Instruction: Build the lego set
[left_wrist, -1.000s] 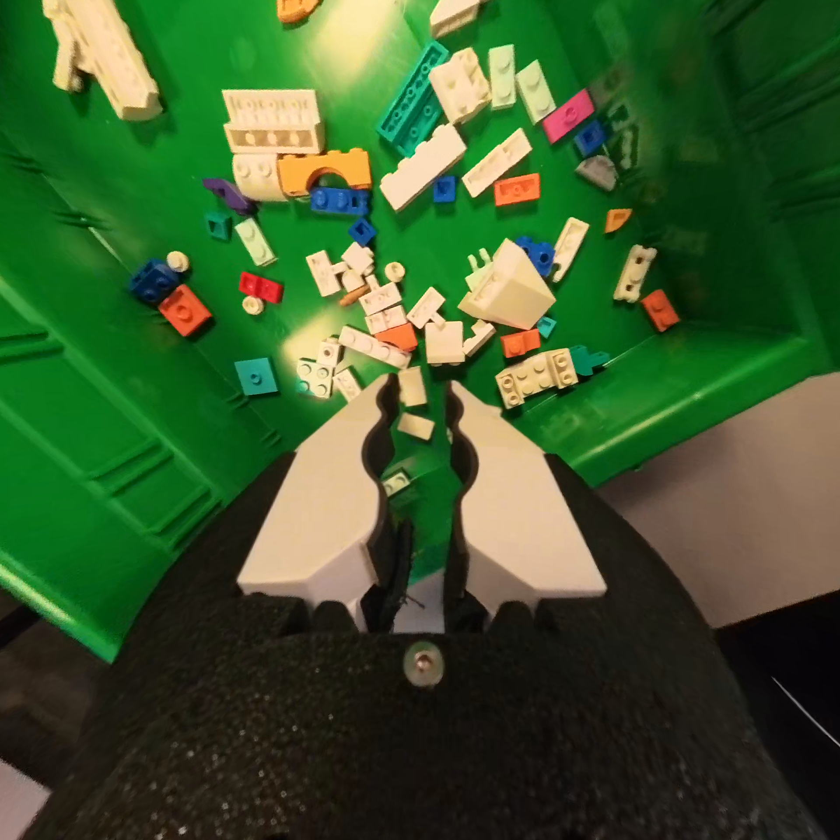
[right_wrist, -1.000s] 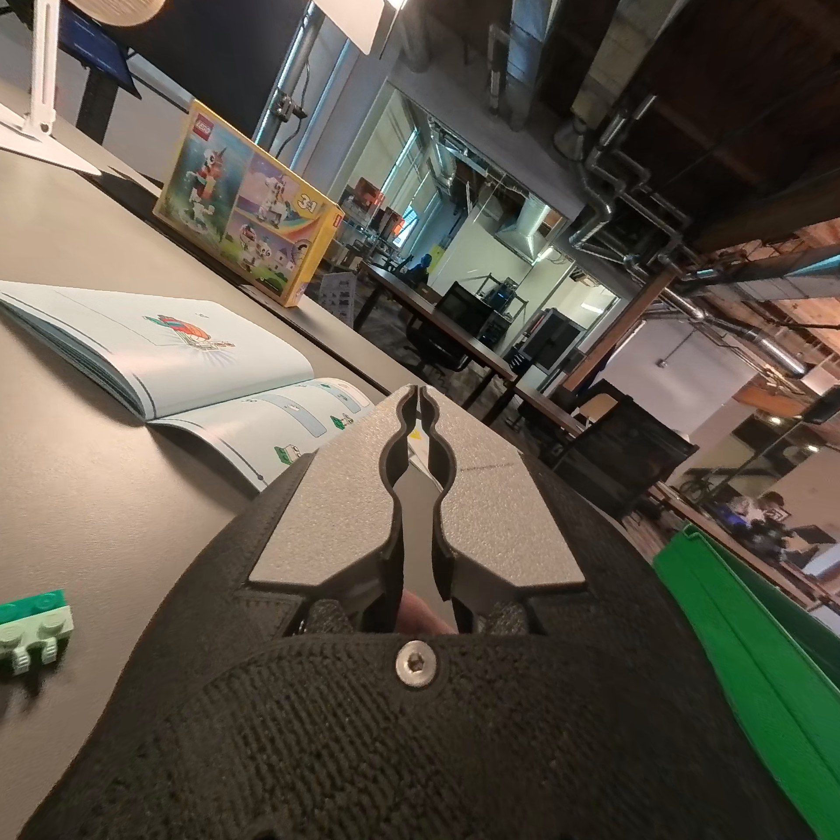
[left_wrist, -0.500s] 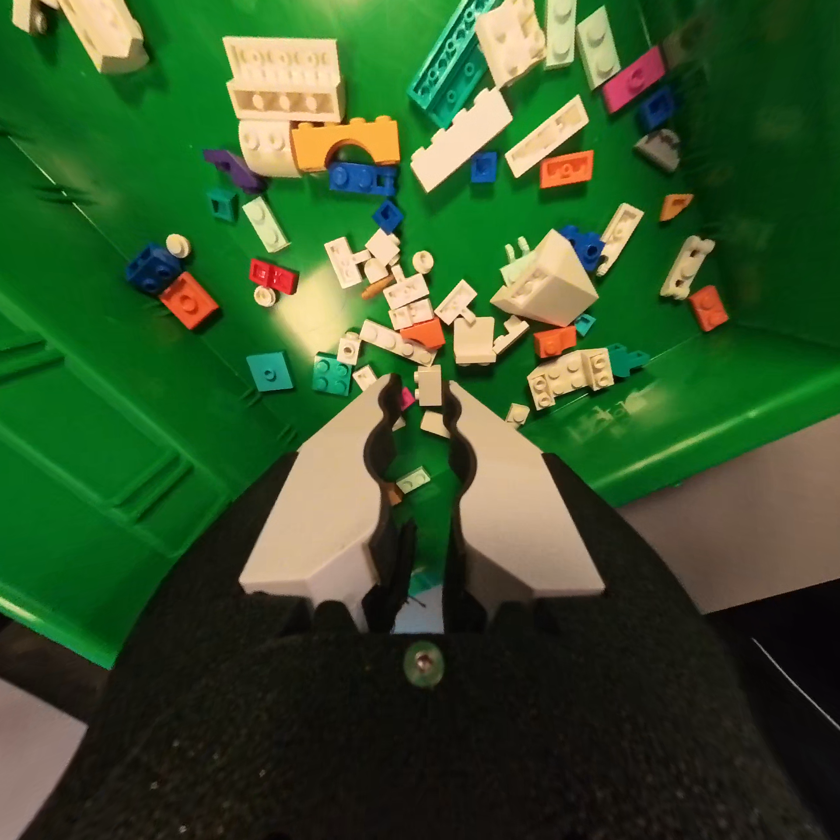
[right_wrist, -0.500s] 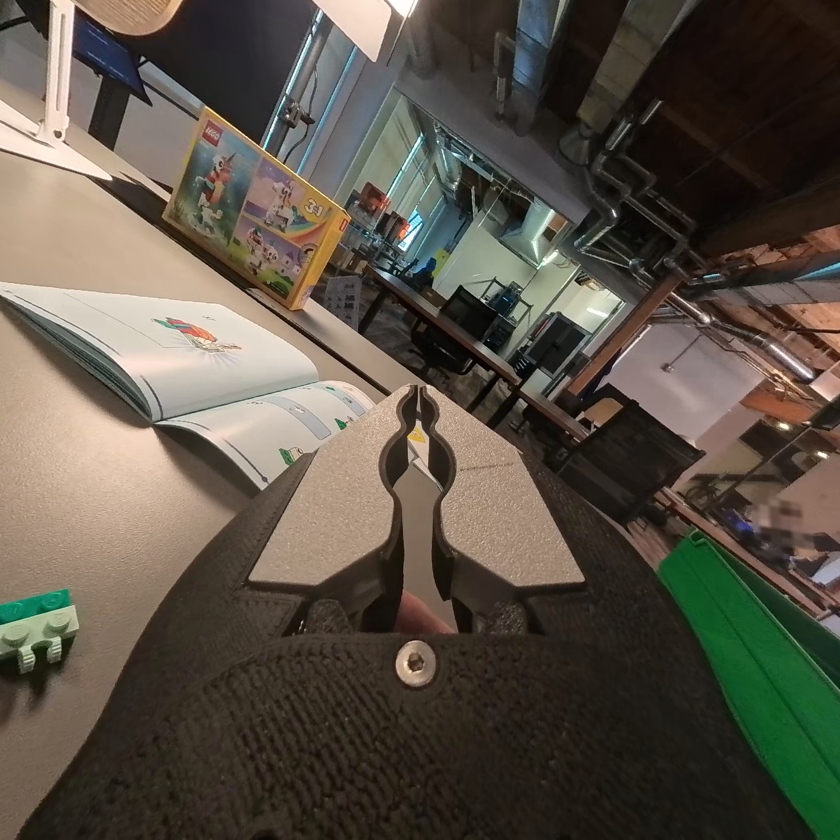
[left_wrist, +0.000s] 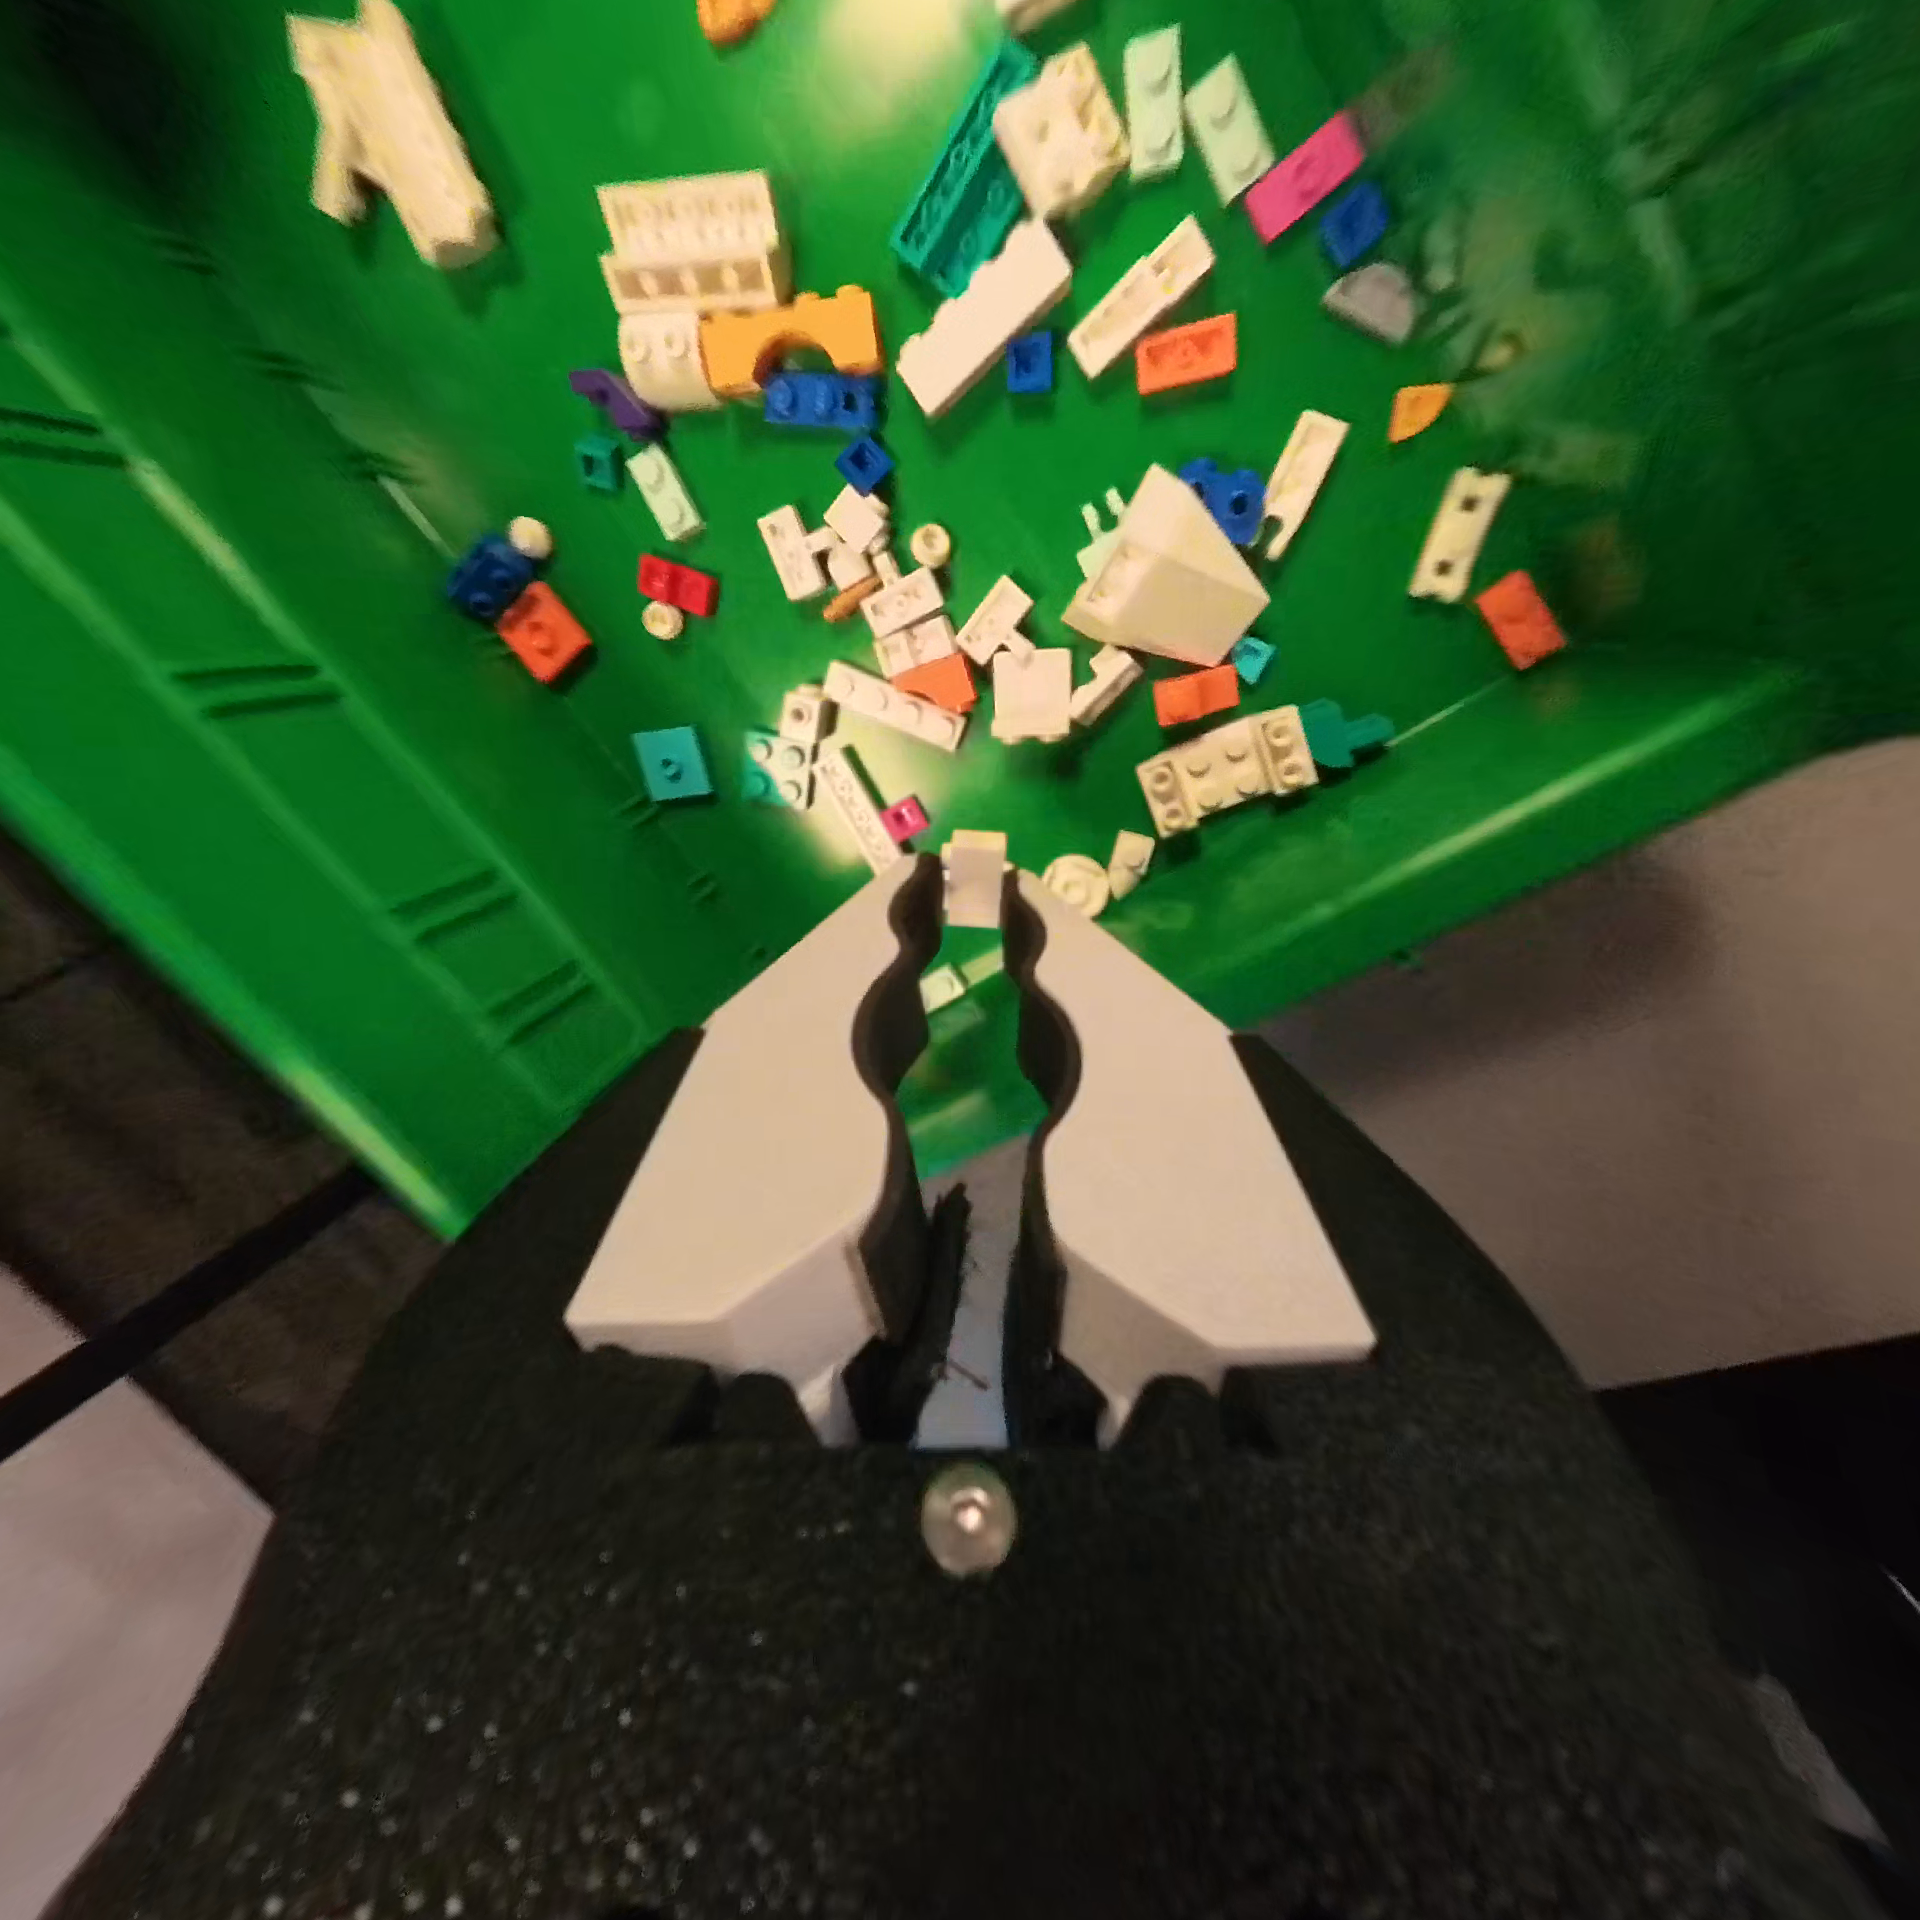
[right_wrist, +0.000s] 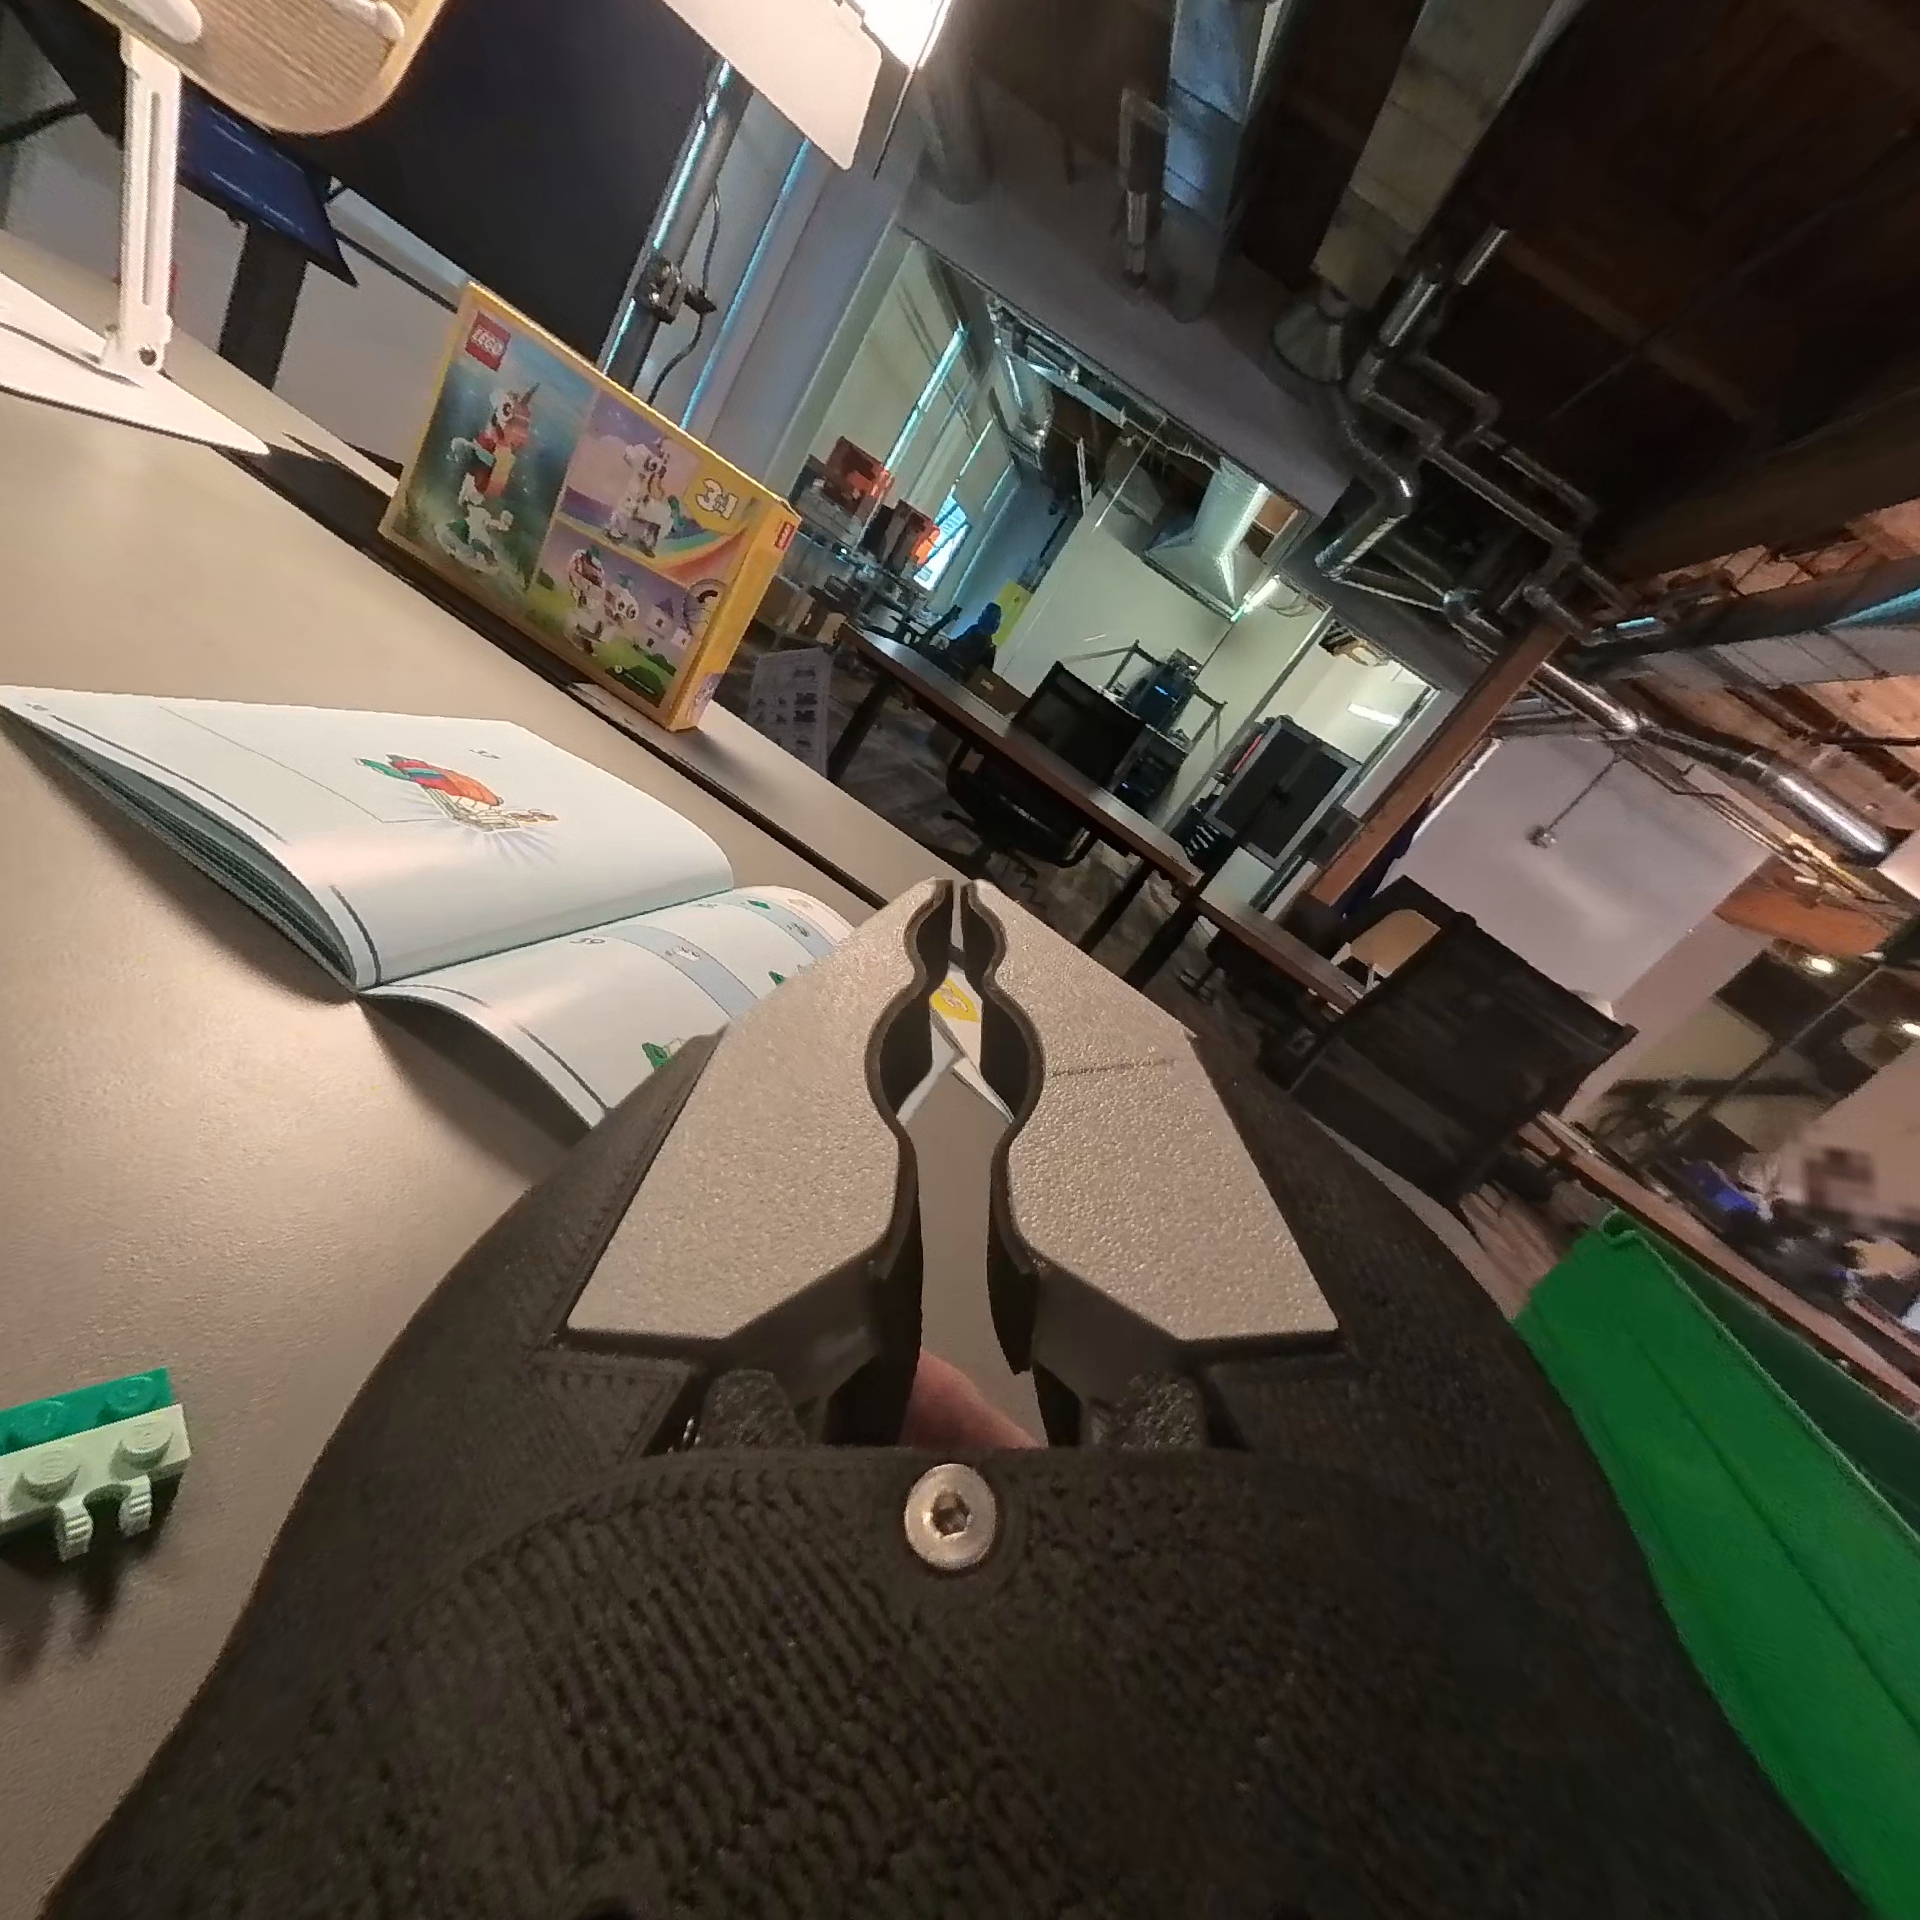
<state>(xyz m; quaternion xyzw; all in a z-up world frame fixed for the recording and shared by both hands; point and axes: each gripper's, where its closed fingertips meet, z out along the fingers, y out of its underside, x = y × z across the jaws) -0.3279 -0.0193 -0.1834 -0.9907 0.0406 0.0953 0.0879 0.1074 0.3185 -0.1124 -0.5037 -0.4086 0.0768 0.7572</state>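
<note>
A small white brick (left_wrist: 977, 878) is being pinched at the very tips of the left gripper (left_wrist: 972, 883), above the near edge of the green bin (left_wrist: 312, 831) of loose pieces. Its long axis is being kept roughly along the fingers. The right gripper (right_wrist: 958, 899), pressed together and empty, is being held over the table (right_wrist: 208, 1143), nearer the green-plate assembly (right_wrist: 88, 1460), which lies to its left.

The flat grey table (right_wrist: 208, 1091) carries an open pale-blue instruction booklet (right_wrist: 416, 821), a yellow cardboard box (right_wrist: 582, 561), a small green brick assembly (right_wrist: 88, 1465) and a green plastic bin (right_wrist: 1714, 1455).
</note>
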